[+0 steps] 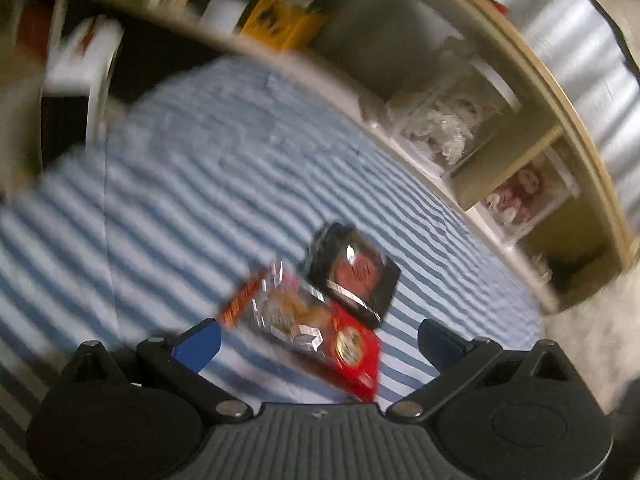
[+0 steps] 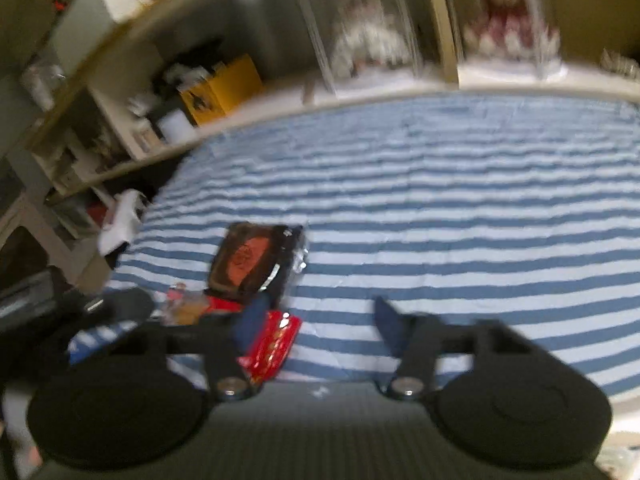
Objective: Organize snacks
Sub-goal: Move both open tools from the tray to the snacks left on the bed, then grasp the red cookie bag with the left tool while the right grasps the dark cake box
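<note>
Two snack packets lie on a blue-and-white striped cloth (image 1: 180, 184). A red packet with a clear window (image 1: 320, 328) rests just ahead of my left gripper (image 1: 316, 340), which is open with its blue fingertips on either side of it and apart from it. A black packet with a red label (image 1: 356, 272) lies beyond, touching the red one. In the right wrist view the black packet (image 2: 252, 260) and the red packet (image 2: 272, 344) sit to the left on the striped cloth (image 2: 460, 208). My right gripper (image 2: 320, 324) is open and holds nothing.
A beige shelf unit (image 1: 532, 152) borders the cloth, holding clear boxes with dolls (image 2: 372, 40), a yellow box (image 1: 280, 20) and a white container (image 1: 224, 8). The other gripper (image 2: 60, 308) shows dark at the left edge. Both views are motion-blurred.
</note>
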